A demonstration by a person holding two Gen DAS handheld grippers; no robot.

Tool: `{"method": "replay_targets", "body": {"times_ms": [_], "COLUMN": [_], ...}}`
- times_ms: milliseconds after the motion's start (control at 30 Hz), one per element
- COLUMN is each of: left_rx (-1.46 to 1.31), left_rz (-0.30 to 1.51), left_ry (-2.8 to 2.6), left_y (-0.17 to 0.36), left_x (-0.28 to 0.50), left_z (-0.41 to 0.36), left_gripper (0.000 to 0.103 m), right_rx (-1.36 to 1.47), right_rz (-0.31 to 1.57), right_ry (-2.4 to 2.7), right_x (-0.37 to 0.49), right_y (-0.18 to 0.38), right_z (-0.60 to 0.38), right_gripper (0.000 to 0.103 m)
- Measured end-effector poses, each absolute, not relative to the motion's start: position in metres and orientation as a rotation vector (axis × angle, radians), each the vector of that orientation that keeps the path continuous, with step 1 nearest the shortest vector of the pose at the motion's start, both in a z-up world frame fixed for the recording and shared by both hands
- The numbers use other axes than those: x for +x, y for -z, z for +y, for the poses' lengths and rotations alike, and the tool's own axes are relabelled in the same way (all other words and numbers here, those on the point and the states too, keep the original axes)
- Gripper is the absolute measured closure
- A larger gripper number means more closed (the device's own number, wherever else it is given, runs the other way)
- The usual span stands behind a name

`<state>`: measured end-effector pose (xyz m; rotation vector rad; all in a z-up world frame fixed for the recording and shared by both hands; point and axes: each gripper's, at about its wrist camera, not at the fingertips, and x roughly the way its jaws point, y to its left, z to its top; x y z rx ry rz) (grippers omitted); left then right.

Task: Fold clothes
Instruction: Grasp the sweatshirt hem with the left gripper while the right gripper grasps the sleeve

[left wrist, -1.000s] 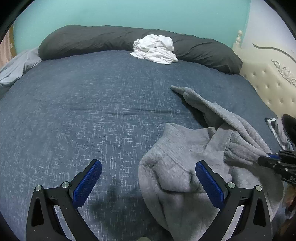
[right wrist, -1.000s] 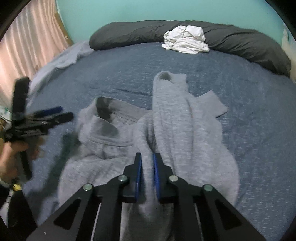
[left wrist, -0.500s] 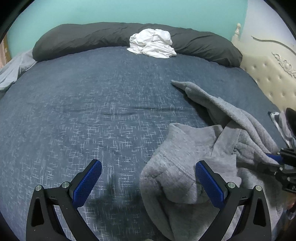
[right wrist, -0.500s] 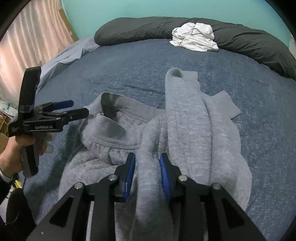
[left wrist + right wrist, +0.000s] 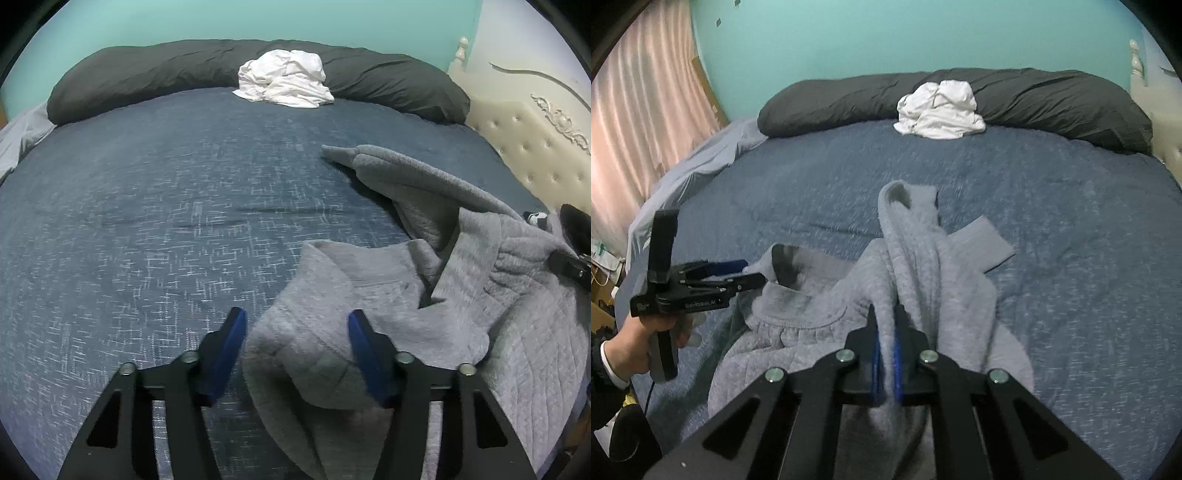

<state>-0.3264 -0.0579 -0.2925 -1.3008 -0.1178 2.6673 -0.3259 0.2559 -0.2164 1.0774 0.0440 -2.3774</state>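
A grey sweatshirt (image 5: pixel 369 288) lies crumpled on the blue bedcover (image 5: pixel 166 221). In the left wrist view a rounded fold of it sits between the blue pads of my left gripper (image 5: pixel 295 332), whose jaws are closing; a narrow gap still shows on each side of the fold. From the right wrist view, that left gripper (image 5: pixel 753 271) sits at the sweatshirt's (image 5: pixel 923 266) collar end, held by a hand (image 5: pixel 631 343). My right gripper (image 5: pixel 884 325) is shut on a raised ridge of the grey fabric, and a sleeve drapes forward from it.
A crumpled white garment (image 5: pixel 284 83) rests against a long dark pillow (image 5: pixel 147 74) at the far side. A cream tufted headboard (image 5: pixel 535 147) stands on the right. In the right wrist view, a pink curtain (image 5: pixel 635 129) and a pale sheet (image 5: pixel 701 166) lie to the left.
The left gripper's jaws have narrowed from wide open onto the sweatshirt's fold. The right gripper has closed tight on the grey fabric and lifted it slightly.
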Motion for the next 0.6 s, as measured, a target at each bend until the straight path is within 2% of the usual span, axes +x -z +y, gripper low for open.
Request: {"method": "replay_targets", "body": {"times_ms": [233,600], "left_rx": [-1.313,-1.346], "left_rz": [-0.139,-0.177], "left_ry": [-2.654,-2.605], "left_y": [0.294,0.301], "left_x": [-0.328,-0.338], "left_z": [-0.058,-0.058], "left_gripper": [0.048,0.049], "right_rx": [1.046,1.035], "right_rz": [0.025,0.024], "right_ry": [2.383,2.368], "right_x": [-0.321,-0.316], "right_y": [0.209,0.212], "right_z": [0.265,0.264], "right_gripper": [0.098,0.098]}}
